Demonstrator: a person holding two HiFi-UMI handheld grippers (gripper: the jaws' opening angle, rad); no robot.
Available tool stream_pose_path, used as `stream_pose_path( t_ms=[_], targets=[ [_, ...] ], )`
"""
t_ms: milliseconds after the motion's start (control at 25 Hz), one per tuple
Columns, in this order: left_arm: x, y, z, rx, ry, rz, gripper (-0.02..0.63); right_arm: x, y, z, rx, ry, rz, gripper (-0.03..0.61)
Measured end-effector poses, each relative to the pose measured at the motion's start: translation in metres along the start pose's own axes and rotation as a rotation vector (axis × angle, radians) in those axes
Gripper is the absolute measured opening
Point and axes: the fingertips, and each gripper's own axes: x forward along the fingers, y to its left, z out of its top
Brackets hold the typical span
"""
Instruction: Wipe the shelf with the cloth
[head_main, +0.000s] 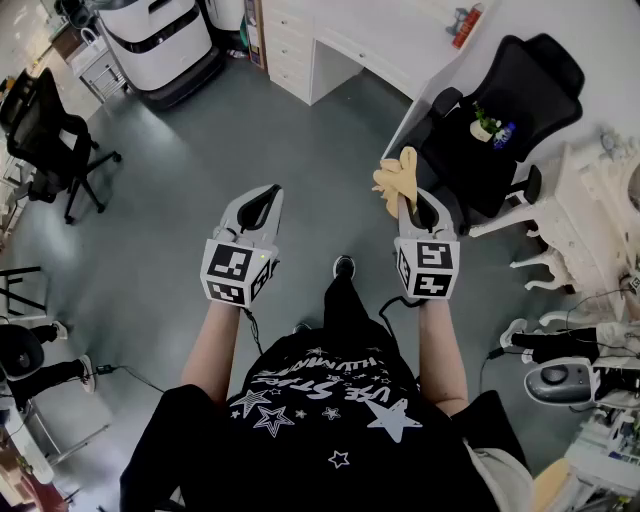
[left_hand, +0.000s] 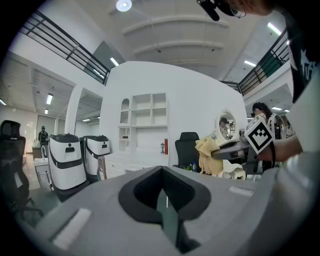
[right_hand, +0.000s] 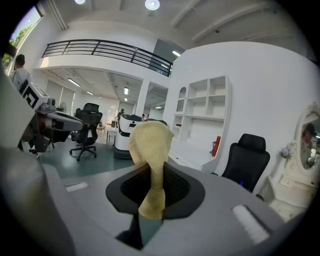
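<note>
Cloth (right_hand: 150, 145) clamped in right tool (head_main: 408, 205), held above grey floor (head_main: 300, 140), well apart from white wall shelf (right_hand: 207, 100) beside black chair (right_hand: 247, 160); bright white hall, balcony railing (right_hand: 100, 50) overhead. Yellow, bunched, standing up past jaw tips. Left tool (head_main: 264, 198) pressed together, holding nothing.

Head view: from above, steeply down onto floor (head_main: 250, 130). Gripper views: level, facing distant shelf (left_hand: 145, 120), sharing black chair (head_main: 520, 90) with head view.
</note>
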Motion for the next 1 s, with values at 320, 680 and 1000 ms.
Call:
stream_pose_path(
  t_ms=[320, 680, 1000],
  targets=[
    [0.023, 0.01, 0.001, 0.016, 0.019, -0.008, 0.0, 0.022, -0.011, 0.012, -0.01, -0.008, 0.008, 0.078],
    [0.115, 0.039, 0.017, 0.016, 0.021, 0.005, 0.0, 0.088, -0.07, 0.02, 0.022, -0.032, 0.01, 0.08],
    [0.272, 0.051, 0.053, 0.025, 0.021, -0.001, 0.0, 0.189, -0.187, 0.04, 0.077, -0.068, 0.017, 0.081]
  ],
)
